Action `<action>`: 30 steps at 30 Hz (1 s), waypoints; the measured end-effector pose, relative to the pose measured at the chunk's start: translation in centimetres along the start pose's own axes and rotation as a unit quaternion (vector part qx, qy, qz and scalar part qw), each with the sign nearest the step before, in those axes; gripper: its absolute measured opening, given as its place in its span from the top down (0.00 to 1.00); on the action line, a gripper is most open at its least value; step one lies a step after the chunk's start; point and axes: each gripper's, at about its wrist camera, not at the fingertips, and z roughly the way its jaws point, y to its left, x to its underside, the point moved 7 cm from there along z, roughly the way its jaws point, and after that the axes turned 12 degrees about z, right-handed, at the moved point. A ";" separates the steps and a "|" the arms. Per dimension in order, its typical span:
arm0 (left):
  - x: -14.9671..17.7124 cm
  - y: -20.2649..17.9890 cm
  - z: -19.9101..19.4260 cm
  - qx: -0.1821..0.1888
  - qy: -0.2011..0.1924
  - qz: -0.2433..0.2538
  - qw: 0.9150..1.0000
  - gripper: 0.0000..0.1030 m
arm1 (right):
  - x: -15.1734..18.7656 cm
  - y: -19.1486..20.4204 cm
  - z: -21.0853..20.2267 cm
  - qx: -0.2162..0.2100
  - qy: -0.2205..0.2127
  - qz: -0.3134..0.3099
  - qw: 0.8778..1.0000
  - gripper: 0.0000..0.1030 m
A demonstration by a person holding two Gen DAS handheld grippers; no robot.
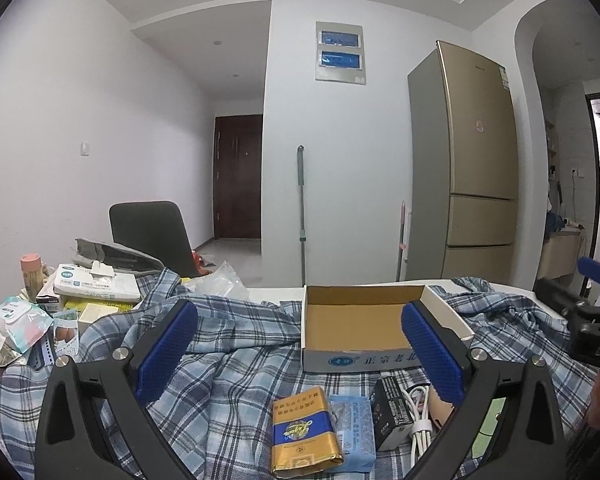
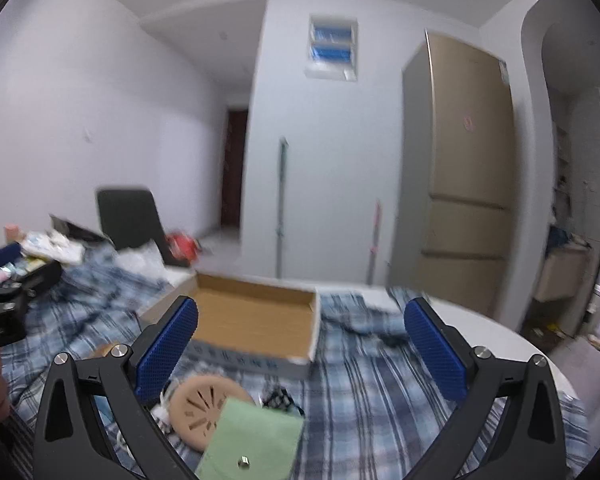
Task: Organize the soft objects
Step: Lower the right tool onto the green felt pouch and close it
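glossy gold packet (image 1: 305, 432) | plaid cloth (image 1: 236, 364) | open cardboard box (image 1: 356, 322)

Blue plaid shirt (image 1: 240, 364) lies rumpled across table w/ green soft pouch (image 2: 252, 440) on it.

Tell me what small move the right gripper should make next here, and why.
Probably lower the right gripper toward the green pouch just below it. Its jaws are wide open and empty, the pouch lies flat on the plaid cloth partly over a round tan disc, and the cardboard box ahead is open and empty, a likely place for soft things.
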 end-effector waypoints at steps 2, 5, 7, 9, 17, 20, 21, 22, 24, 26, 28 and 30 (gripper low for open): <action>-0.1 -0.1 -0.3 -0.005 -0.005 0.005 1.000 0.00 | 0.5 0.4 0.6 0.000 0.054 0.001 0.999 0.00; -0.3 -0.8 -0.6 -0.010 -0.013 0.025 1.000 0.00 | 1.5 0.6 1.4 0.004 0.114 0.024 0.993 0.00; -0.3 -1.1 -0.7 -0.012 -0.015 0.032 0.999 0.00 | 2.2 0.7 1.9 0.010 0.149 0.038 0.988 0.00; -0.3 -0.9 -0.8 -0.011 -0.015 0.027 0.999 0.00 | 2.9 0.6 2.7 0.015 0.178 0.051 0.983 0.00; -0.1 0.7 -0.9 -0.001 -0.009 -0.010 1.000 0.00 | 7.0 0.2 5.9 0.053 0.272 0.060 0.959 0.00; -0.1 1.3 -0.8 0.000 -0.001 -0.019 1.000 0.00 | 8.4 -0.2 6.6 0.059 0.289 0.066 0.953 0.00; -0.1 1.3 -0.6 0.002 0.011 -0.015 1.000 0.00 | 8.8 -0.3 6.9 0.060 0.295 0.068 0.951 0.01; -0.1 1.2 -0.4 0.007 0.021 -0.012 1.000 0.00 | 9.3 -0.4 7.0 0.061 0.301 0.068 0.949 0.03; -0.1 1.0 -0.3 0.022 0.029 -0.012 0.999 0.00 | 10.1 -0.1 7.3 0.059 0.315 0.064 0.945 0.06; 0.0 0.8 -0.1 0.027 0.039 -0.012 0.999 0.00 | 11.0 0.1 7.5 0.056 0.328 0.060 0.941 0.07; 0.2 0.7 0.1 0.026 0.050 -0.012 0.998 0.00 | 11.5 0.1 7.7 0.055 0.332 0.063 0.939 0.07; 0.4 0.8 0.3 0.026 0.057 -0.015 0.998 0.00 | 11.7 -0.1 7.7 0.054 0.329 0.074 0.940 0.07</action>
